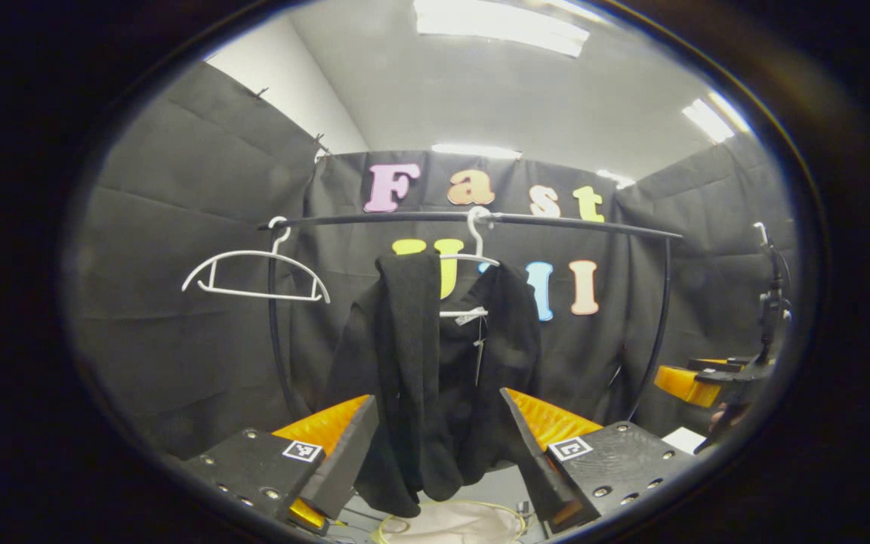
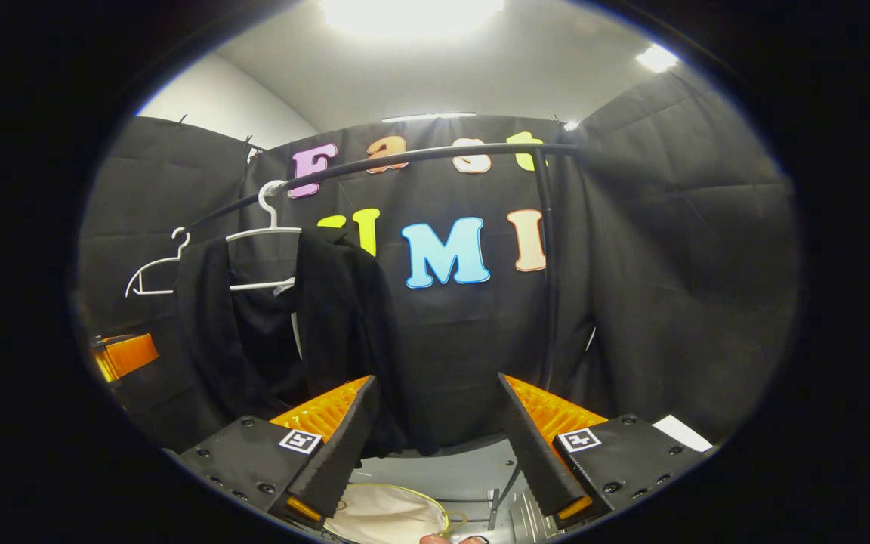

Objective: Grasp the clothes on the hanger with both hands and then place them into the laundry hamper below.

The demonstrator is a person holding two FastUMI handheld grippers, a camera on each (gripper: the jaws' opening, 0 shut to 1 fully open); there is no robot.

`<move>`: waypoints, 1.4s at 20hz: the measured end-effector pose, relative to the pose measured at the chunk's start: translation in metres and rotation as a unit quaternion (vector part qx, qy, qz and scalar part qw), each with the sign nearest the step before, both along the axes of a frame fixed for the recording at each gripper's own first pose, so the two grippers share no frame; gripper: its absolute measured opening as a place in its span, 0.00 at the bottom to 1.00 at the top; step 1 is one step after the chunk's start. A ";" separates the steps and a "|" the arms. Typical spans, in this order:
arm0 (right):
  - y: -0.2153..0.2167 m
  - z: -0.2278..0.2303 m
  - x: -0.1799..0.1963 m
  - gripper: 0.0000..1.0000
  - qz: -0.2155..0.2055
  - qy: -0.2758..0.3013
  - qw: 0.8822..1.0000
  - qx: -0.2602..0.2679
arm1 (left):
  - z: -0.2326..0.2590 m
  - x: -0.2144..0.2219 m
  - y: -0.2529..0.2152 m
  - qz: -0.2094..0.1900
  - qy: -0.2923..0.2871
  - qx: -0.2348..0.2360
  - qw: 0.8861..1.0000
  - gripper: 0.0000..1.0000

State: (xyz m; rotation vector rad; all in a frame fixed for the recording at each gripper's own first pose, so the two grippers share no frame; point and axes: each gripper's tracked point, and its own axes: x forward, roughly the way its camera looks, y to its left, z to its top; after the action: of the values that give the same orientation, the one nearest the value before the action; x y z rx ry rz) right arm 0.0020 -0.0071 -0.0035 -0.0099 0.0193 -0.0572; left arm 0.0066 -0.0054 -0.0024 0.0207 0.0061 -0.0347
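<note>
Black garment point(image 1: 435, 363) on white hanger point(image 1: 473, 257) ahead between left gripper point(image 1: 439, 453) fingers, both grippers' jaws apart, hamper point(image 1: 454, 523) below

Left gripper view: black fabric garment point(image 1: 435, 363) is hanging mid-frame on a white plastic hanger point(image 1: 473, 257), filling the gap ahead of the spread fingers of the left gripper point(image 1: 435, 446). Black metal rail point(image 1: 473, 219) is crossing above; its uprights are standing left and right of centre. Empty white hanger point(image 1: 254, 276) is occupying upper left. Right gripper view: right gripper point(image 2: 435, 446) is facing open space centre frame; beige laundry hamper point(image 2: 386, 514) is sitting lower centre.
</note>
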 end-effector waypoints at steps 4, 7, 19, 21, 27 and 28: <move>-0.002 0.000 -0.003 0.98 -0.008 -0.006 1.000 -0.001 | -0.002 -0.001 -0.004 -0.006 0.002 -0.005 1.000 0.93; -0.003 -0.003 -0.004 0.98 -0.012 -0.001 1.000 0.001 | -0.006 -0.002 -0.003 -0.001 0.006 -0.005 1.000 0.93; -0.005 0.003 0.026 0.94 0.009 0.012 1.000 0.003 | -0.002 0.034 0.009 0.052 0.020 -0.024 0.998 0.93; 0.010 0.004 0.043 0.94 0.039 0.019 0.999 0.010 | -0.004 0.046 0.009 0.065 0.024 -0.028 0.997 0.93; 0.072 0.016 0.106 0.98 0.156 0.021 0.987 -0.005 | 0.003 0.080 0.012 0.113 0.027 -0.024 0.993 0.93; 0.082 0.016 0.117 0.98 0.176 0.023 0.984 -0.009 | 0.005 0.085 0.014 0.123 0.026 -0.022 0.992 0.93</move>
State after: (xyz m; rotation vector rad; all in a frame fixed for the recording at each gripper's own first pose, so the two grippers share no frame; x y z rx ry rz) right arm 0.1187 0.0748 0.0129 -0.0319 0.0621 0.2972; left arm 0.0919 0.0083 0.0029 -0.0249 0.0594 0.2118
